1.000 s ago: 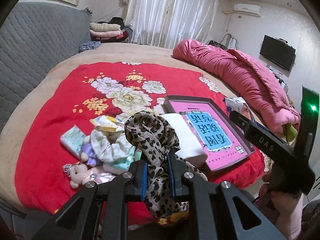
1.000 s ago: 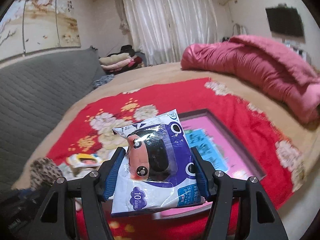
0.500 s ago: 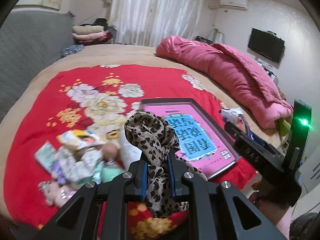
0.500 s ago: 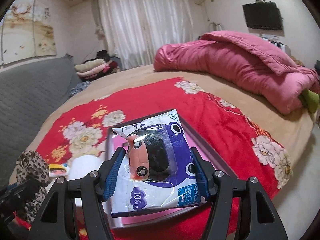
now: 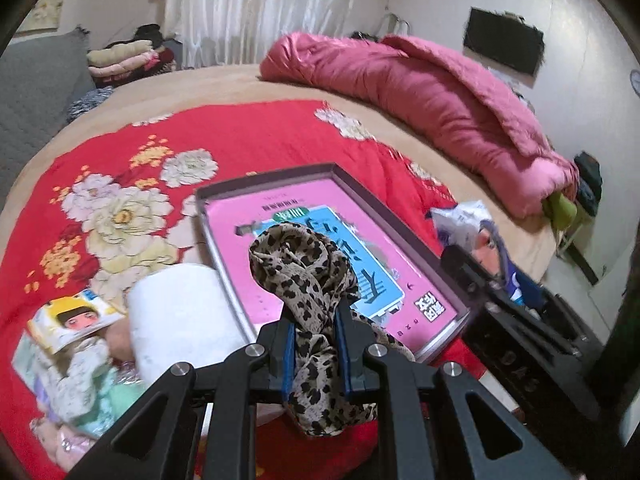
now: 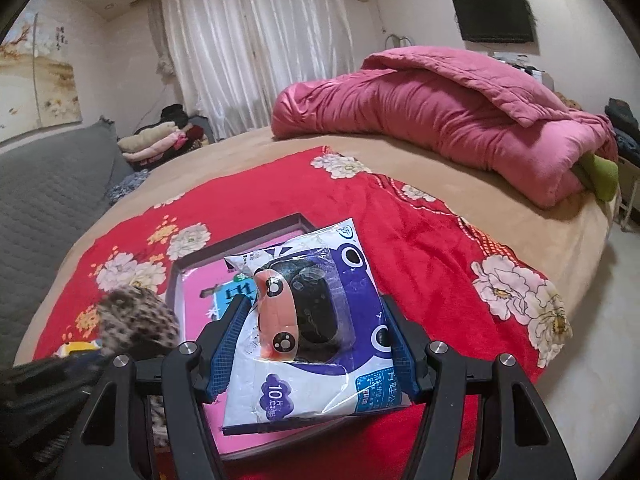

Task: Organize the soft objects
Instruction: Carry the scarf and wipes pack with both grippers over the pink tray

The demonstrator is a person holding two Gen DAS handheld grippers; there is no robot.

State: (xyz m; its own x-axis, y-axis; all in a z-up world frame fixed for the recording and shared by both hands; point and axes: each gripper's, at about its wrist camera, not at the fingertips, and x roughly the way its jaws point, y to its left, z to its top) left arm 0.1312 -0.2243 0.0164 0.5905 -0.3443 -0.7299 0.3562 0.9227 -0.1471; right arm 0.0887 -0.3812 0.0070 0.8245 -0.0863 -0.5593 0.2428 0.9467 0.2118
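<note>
our left tool (image 5: 316,344) pinches the leopard scarf (image 5: 308,280); our right tool (image 6: 316,344) holds the wipes pack (image 6: 316,320) above the tray (image 5: 400,220).

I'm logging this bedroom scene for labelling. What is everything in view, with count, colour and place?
leopard scarf: 1, tan-black, in left gripper
wipes pack: 1, white-purple, in right gripper
tray: 1, grey with pink base, on blanket
blanket: 1, red floral, on bed
paper roll: 1, white, left of tray
small packs and toys: several, mixed, beside roll
quilt: 1, pink, far side
television: 1, black, wall
left gripper: shut
right gripper: gripping
</note>
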